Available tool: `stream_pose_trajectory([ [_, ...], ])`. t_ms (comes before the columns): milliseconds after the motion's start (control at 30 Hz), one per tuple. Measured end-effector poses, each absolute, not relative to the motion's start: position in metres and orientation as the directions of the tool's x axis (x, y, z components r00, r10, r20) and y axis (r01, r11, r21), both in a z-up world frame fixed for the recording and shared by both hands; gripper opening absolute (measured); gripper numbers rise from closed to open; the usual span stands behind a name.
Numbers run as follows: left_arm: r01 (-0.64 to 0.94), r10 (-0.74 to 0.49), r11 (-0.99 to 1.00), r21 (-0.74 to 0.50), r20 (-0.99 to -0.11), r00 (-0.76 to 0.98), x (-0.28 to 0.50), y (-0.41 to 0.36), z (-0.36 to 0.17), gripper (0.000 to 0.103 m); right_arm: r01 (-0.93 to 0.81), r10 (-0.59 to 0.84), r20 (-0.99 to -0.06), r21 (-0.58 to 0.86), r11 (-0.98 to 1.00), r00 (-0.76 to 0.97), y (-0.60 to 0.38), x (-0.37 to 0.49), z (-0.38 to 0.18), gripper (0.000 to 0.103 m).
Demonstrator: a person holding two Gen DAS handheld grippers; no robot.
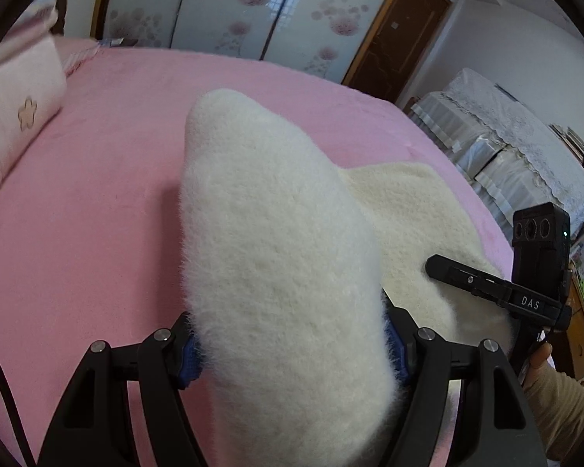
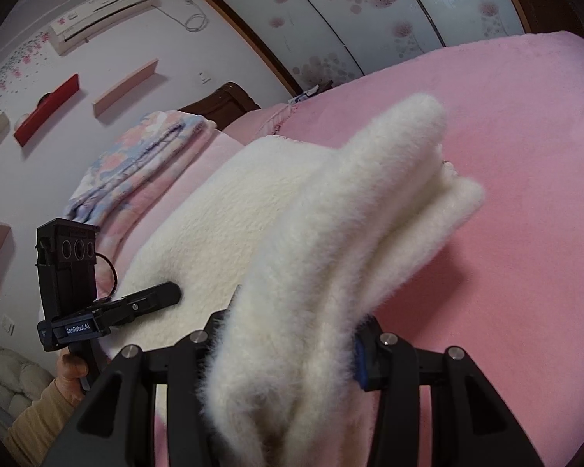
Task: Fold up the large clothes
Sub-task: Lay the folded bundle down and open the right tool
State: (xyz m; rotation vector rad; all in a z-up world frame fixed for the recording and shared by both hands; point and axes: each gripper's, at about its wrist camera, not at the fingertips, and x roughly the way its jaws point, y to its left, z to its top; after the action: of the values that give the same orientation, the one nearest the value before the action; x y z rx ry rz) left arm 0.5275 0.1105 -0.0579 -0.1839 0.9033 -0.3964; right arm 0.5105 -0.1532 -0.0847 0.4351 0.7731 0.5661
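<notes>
Closest to both lenses: thick folds of the fluffy white fleece garment (image 1: 276,257), bunched up and clamped between the blue-padded fingers (image 1: 189,362) of the left gripper (image 1: 292,350). Same deal on the other side, with the right gripper (image 2: 288,354) pinched on another bunch of that white fleece (image 2: 331,233), fingers held apart only by the wad of fabric squeezed between them.

Progress-wise, looks roughly mid-fold. Lifted edge held up in both grippers, arching over the rest of the garment, which lies flat on the pink plush bedspread (image 1: 97,194). Flat part sits toward the bed's near edge, on the side where the person stands, well away from the far edge by the flowered sliding wardrobe doors (image 1: 253,7). Seems already doubled over at least once, going by the layered hem visible in the right wrist view, though hard to say for sure with this much fuzz and fisheye warp. Still left: laying the held edge down over the flat part, squaring it up, probably another fold after that.

Containers: none in sight. Nothing bin-like or basket-like on the bed. Only other stuff up there is a pink pillow with a flower patch (image 1: 19,116) at the left edge and a folded floral blanket (image 2: 136,155) stacked near the headboard end, both well apart from the fleece.
</notes>
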Motion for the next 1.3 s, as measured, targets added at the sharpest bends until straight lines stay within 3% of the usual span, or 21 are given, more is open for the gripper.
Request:
stream_pose_trajectory([
  [67,0.206,-0.394,0.919,-0.336,-0.753,0.527,0.549,0.117,-0.094,0.071,-0.259,0.587,-0.562,0.556,0.790,0.584,-0.149,0.527,-0.110,0.044],
  [167,0.121,-0.359,0.930,-0.347,-0.788,0.500,0.562,0.132,-0.142,0.083,-0.194,0.534,-0.620,0.532,0.825,0.575,-0.147,0.538,-0.145,0.045],
  [300,0.086,-0.354,0.927,-0.364,-0.781,0.514,0.556,0.152,-0.151,0.100,-0.188,0.509,-0.671,0.493,0.849,0.539,-0.148,0.528,-0.156,0.054],
  [333,0.086,-0.348,0.930,-0.356,-0.785,0.512,0.555,0.153,-0.148,0.100,-0.191,0.499,-0.683,0.477,0.858,0.534,-0.149,0.525,-0.156,0.056],
  [633,0.035,-0.128,0.991,-0.130,-0.829,0.545,0.517,0.136,-0.098,0.100,-0.188,0.260,-0.774,0.184,0.965,0.577,-0.147,0.485,-0.121,0.058],
  [767,0.024,-0.122,0.991,-0.132,-0.805,0.581,0.491,0.138,-0.063,0.100,-0.186,0.176,-0.780,0.078,0.979,0.601,-0.142,0.457,-0.094,0.058],
  [1300,0.099,-0.164,0.986,-0.133,-0.700,0.695,0.327,0.061,0.085,0.100,-0.165,0.176,-0.722,0.086,0.982,0.669,-0.154,0.307,0.044,0.058],
])
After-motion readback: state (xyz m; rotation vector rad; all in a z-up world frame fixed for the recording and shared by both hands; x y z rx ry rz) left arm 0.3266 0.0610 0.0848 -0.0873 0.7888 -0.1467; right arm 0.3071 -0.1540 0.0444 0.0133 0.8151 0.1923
